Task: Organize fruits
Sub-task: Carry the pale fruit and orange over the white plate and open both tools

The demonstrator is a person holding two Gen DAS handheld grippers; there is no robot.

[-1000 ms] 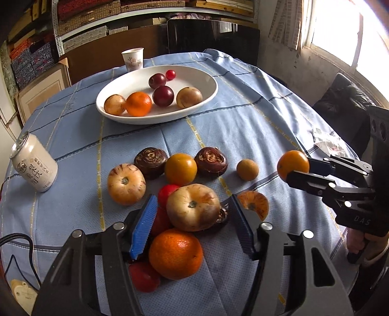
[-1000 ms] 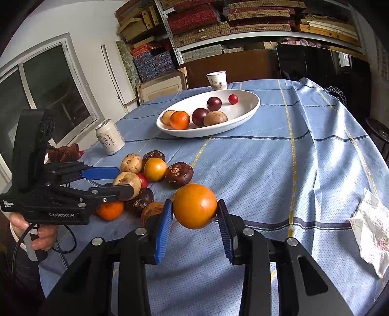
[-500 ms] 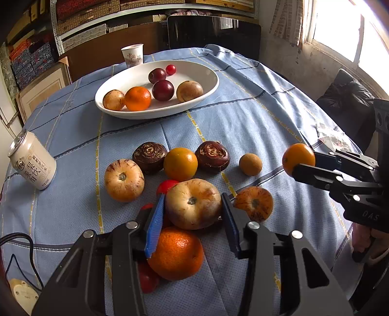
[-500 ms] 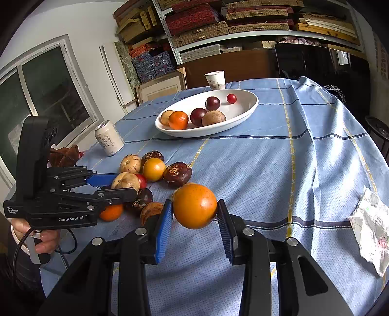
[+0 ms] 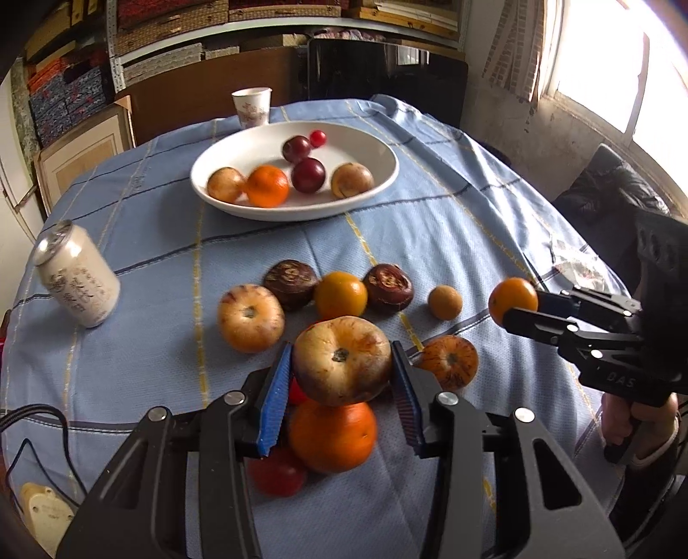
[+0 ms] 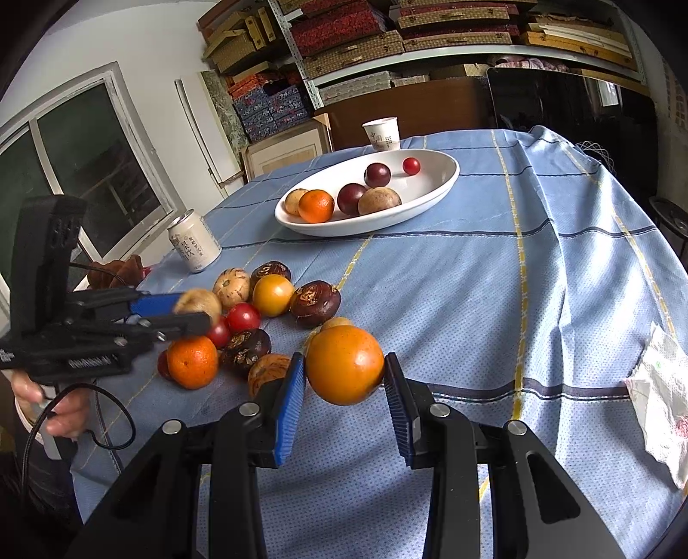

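Note:
My left gripper (image 5: 342, 365) is shut on a big tan striped fruit (image 5: 342, 360) and holds it just above the pile; the same fruit (image 6: 198, 301) shows between its jaws in the right wrist view. Under it lie an orange (image 5: 331, 434) and red fruits (image 5: 275, 473). My right gripper (image 6: 344, 370) is shut on a smooth orange fruit (image 6: 344, 363), held over the cloth at the right, also visible as the orange fruit (image 5: 512, 300). A white oval plate (image 5: 378, 150) at the back holds several fruits. Loose fruits lie mid-table, among them a dark brown one (image 5: 388, 287).
A drink can (image 5: 77, 279) stands at the left of the blue tablecloth (image 5: 430, 232). A paper cup (image 5: 252, 107) sits behind the plate. A crumpled wrapper (image 6: 662, 395) lies near the right edge. A cable (image 5: 26, 430) runs at the near left. Shelves of boxes (image 6: 365, 38) fill the back wall.
The left jaws closed on the tan striped fruit and lifted it a little off the pile. The right gripper kept still with its orange fruit.

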